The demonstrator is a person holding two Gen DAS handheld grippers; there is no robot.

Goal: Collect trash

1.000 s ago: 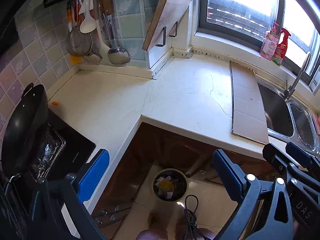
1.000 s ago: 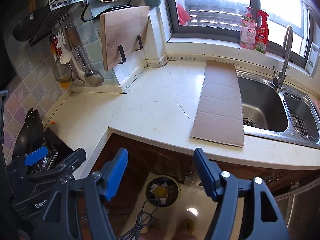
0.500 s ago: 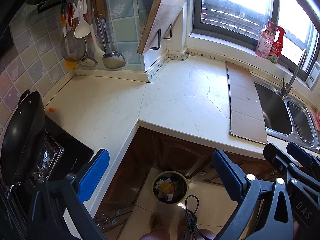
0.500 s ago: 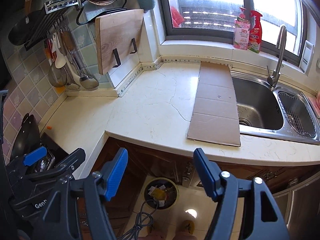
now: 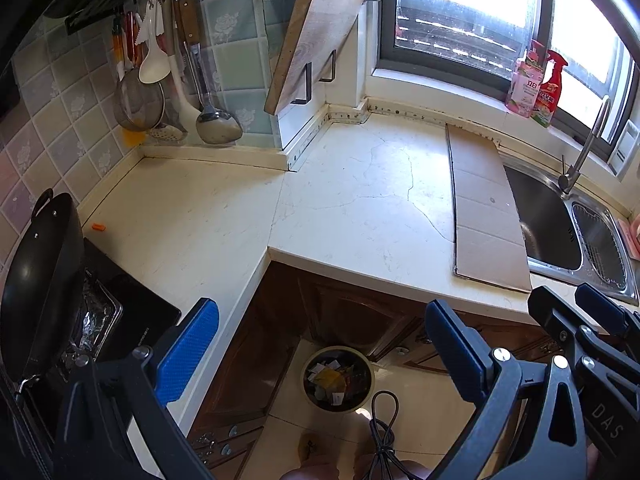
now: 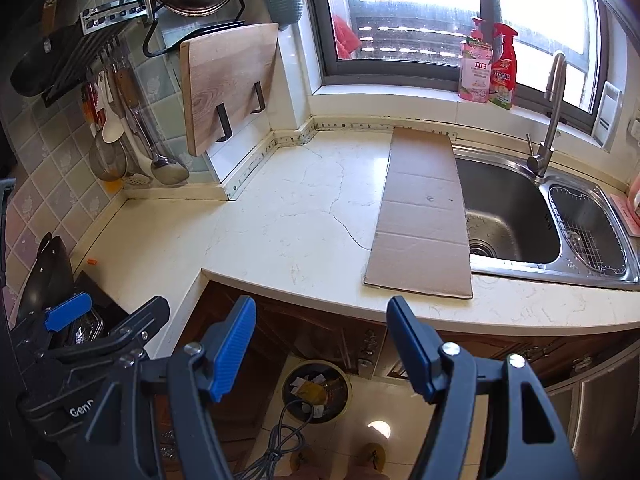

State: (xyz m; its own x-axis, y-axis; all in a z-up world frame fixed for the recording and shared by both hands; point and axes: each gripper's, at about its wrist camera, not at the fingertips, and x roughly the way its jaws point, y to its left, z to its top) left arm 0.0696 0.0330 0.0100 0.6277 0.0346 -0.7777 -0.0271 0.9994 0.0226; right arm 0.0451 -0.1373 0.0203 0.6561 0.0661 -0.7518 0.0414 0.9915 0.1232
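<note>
Left gripper (image 5: 320, 344): fingers spread wide, nothing held or touched; ribbed blue pads on black frames; angled steeply down over the counter's near edge.
Right gripper (image 6: 320, 344): fingers likewise set wide apart, with nothing between them; the same blue ribbed pads; pointed down toward the floor past the counter edge.
Relative pose: both grippers are held side by side, each seen at the edge of the other's view.
Trash bin (image 5: 338, 378): round, open-topped, standing on the tiled floor below the counter's inner corner; paper scraps and a yellow wrapper lie inside; seen between each pair of fingers.
Orange scrap (image 5: 98, 227): small, lying on the counter at the far left, just beside the black wok (image 5: 36, 280).
Counter (image 5: 352, 200): pale stone, L-shaped, with thin cracks across its surface.
Cardboard sheet (image 6: 424, 216): flat, creased, brown, laid on the counter with its right edge over the rim of the steel sink (image 6: 508, 216).
Cable (image 6: 284, 432): grey, looped, hanging near the bin.
Cutting board (image 6: 228, 84): wooden, upright in a black rack at the far wall.
</note>
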